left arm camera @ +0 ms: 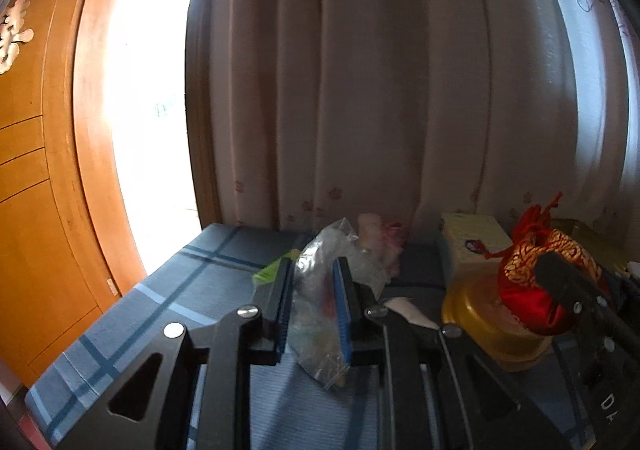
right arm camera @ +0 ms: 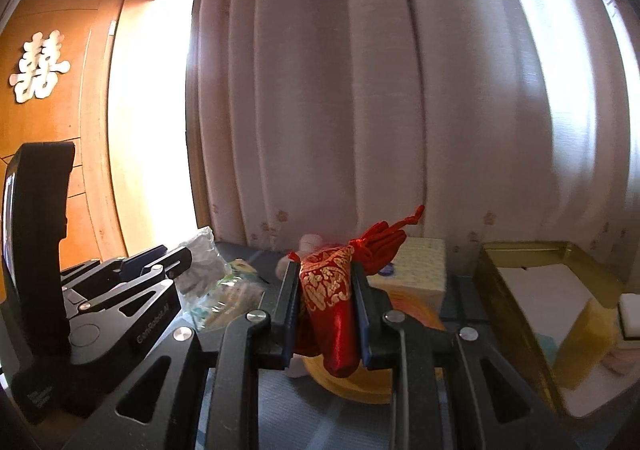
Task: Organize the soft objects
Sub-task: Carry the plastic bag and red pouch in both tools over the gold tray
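A large white cut-out of the Chinese double-happiness character "囍" (right arm camera: 39, 66) is fixed on the orange-brown wooden door panel (right arm camera: 60, 122); the left wrist view catches only part of it at the frame's edge. The black metal arm of the left gripper (right arm camera: 156, 262) carries pale lettering that reads roughly "GenRobot.AI" (right arm camera: 154, 324). White letters "DA" (left arm camera: 609, 406) stand on the black body of the right gripper, cut off. Small print on the left gripper's black handle base is too blurred to read.

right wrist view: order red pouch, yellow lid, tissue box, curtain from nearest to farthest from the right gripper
1. red pouch, clamped in the right gripper
2. yellow lid, just beneath and behind
3. tissue box, further back, slightly right
4. curtain, backdrop
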A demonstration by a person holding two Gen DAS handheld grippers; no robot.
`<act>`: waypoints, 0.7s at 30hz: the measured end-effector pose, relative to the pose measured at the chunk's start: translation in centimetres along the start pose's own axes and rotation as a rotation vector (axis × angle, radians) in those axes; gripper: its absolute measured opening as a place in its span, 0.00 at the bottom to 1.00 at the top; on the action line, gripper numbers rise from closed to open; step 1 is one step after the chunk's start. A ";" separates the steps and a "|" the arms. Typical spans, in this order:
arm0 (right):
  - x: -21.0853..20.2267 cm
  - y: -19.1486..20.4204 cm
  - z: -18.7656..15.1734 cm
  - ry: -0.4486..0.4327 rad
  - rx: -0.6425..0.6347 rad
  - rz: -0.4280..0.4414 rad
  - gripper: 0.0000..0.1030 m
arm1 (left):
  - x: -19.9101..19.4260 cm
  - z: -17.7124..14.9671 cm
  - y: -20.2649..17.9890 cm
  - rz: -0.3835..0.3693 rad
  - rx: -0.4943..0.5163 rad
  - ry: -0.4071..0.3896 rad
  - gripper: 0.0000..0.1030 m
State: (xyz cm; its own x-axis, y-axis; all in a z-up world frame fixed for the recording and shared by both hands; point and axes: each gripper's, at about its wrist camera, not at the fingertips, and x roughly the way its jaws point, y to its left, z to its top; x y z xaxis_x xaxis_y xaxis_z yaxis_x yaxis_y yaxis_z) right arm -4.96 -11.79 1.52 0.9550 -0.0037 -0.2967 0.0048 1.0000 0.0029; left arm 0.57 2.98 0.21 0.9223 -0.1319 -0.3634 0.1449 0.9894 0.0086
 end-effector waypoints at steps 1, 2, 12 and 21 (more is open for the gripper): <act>-0.2 -0.3 0.0 -0.002 0.000 -0.006 0.25 | 0.1 0.0 -0.4 -0.004 0.003 0.004 0.18; -0.5 -0.5 0.0 -0.004 -0.001 -0.012 0.25 | 0.2 -0.1 -0.8 -0.008 0.005 0.005 0.18; -2.2 -3.6 -0.2 -0.014 0.014 -0.064 0.25 | 0.5 -0.7 -4.3 -0.055 0.026 0.025 0.18; -4.1 -6.4 -0.2 -0.025 0.007 -0.133 0.25 | -0.1 -0.8 -8.2 -0.119 0.052 0.031 0.18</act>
State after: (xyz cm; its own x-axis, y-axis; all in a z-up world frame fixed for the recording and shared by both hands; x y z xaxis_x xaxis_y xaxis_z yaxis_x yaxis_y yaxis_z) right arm -8.97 -18.19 2.49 0.9528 -0.1361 -0.2714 0.1334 0.9907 -0.0285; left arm -0.96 -5.07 -0.58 0.8862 -0.2452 -0.3931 0.2716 0.9623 0.0121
